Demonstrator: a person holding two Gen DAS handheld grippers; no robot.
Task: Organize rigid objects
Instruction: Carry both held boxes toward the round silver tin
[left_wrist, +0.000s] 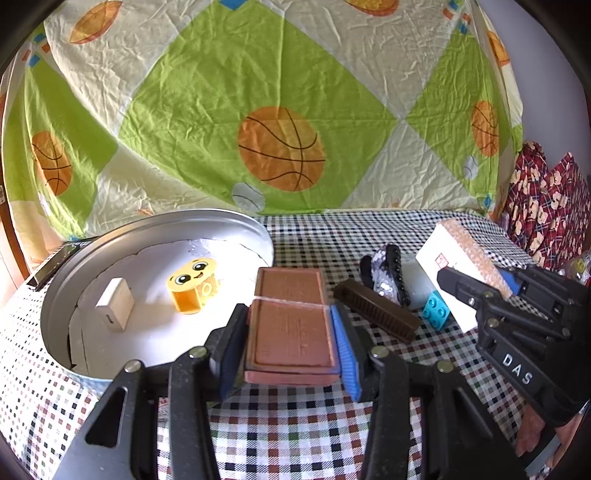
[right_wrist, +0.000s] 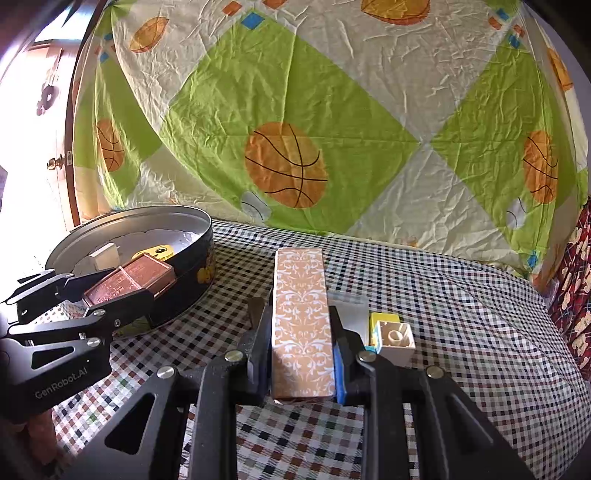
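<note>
My left gripper is shut on a flat brown case, held level above the checked cloth beside the round metal tin. Inside the tin lie a yellow smiling-face block and a small white box. My right gripper is shut on a long orange patterned box, lifted off the table. From the right wrist view the left gripper holds the brown case at the tin's near rim. The right gripper and its box also show at the right of the left wrist view.
On the cloth lie a dark brown comb-like bar, a black sequinned hair clip, a blue toy brick, and a cream brick with a yellow one. A basketball-print sheet hangs behind.
</note>
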